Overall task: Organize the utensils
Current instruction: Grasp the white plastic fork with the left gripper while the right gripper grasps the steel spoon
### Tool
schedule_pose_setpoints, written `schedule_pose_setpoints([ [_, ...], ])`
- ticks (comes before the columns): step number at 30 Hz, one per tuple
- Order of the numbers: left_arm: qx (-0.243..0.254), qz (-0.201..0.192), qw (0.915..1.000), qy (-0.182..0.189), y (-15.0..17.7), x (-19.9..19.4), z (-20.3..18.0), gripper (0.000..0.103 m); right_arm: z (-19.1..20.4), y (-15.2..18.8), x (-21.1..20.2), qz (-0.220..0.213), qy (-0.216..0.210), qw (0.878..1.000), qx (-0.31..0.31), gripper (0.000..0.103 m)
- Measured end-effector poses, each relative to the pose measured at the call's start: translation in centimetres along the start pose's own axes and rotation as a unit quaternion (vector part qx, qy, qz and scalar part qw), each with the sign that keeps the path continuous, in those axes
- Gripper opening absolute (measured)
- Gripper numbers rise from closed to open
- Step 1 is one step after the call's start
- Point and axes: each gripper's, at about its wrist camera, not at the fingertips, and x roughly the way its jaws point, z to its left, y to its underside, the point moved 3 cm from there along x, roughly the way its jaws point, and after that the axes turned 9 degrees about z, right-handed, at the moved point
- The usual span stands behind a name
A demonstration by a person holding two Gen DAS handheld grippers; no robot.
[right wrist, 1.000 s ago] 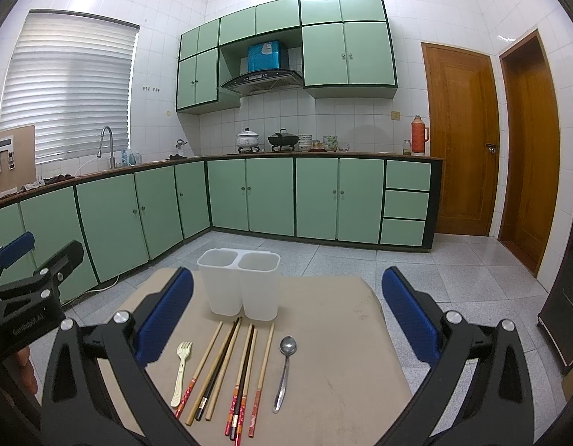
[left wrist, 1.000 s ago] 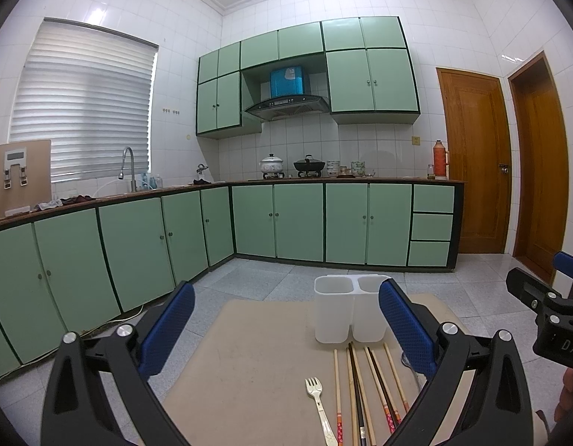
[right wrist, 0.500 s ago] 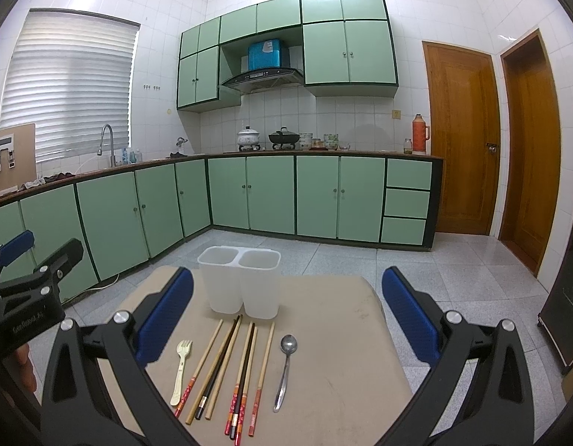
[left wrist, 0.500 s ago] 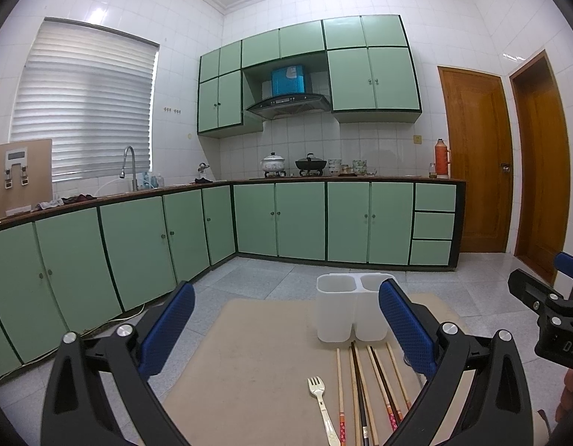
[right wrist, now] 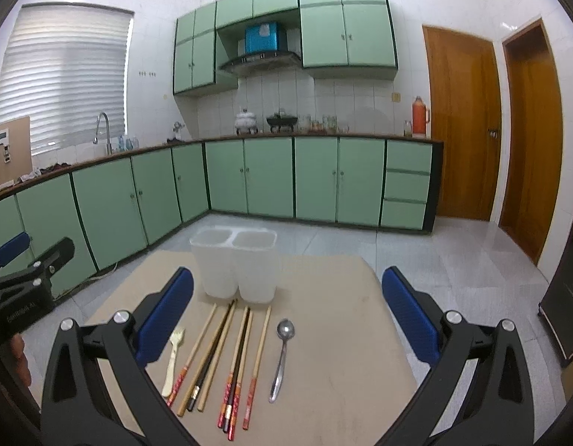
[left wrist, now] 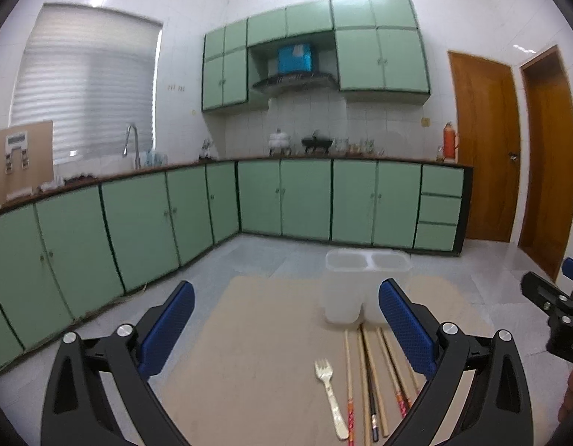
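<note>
Left gripper (left wrist: 286,329): I see fingers spread wide, empty; fork (left wrist: 331,396) between them.
Right gripper (right wrist: 287,314): wide, empty; chopsticks (right wrist: 227,356) and spoon (right wrist: 281,358) between fingers, holder (right wrist: 234,265) beyond.

The left hand-held gripper (right wrist: 11,256) carries white lettering on its black body, seen mirrored and too blurred to read
</note>
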Motion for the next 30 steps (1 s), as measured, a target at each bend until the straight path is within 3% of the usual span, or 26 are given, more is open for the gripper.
schedule_pose_setpoints([
  [6, -0.003, 0.088, 0.9958, -0.024, 1.6, 4.9, 1.2, 0.097, -1.2, 2.0, 5.2, 0.101, 0.016, 0.995, 0.013, 0.098],
  [10, 0.008, 0.138, 0.9899, -0.031, 2.8, 8.4, 1.0, 0.097, -1.7, 2.8, 8.7, 0.148, 0.003, 0.989, 0.026, 0.098],
  [19, -0.004, 0.252, 0.9676, 0.011, 5.2, 15.7, -0.9, 0.093, -0.2, 3.3, 14.9, 0.203, -0.01, 0.979, -0.009, 0.092],
  [24, -0.004, 0.286, 0.9583, 0.014, 6.8, 18.1, -1.7, 0.091, -0.7, 3.7, 16.8, 0.226, -0.019, 0.974, -0.007, 0.079],
  [30, -0.004, 0.314, 0.9495, 0.005, 7.9, 21.1, -2.7, 0.087, -0.6, 4.4, 19.0, 0.247, -0.028, 0.969, -0.005, 0.077],
])
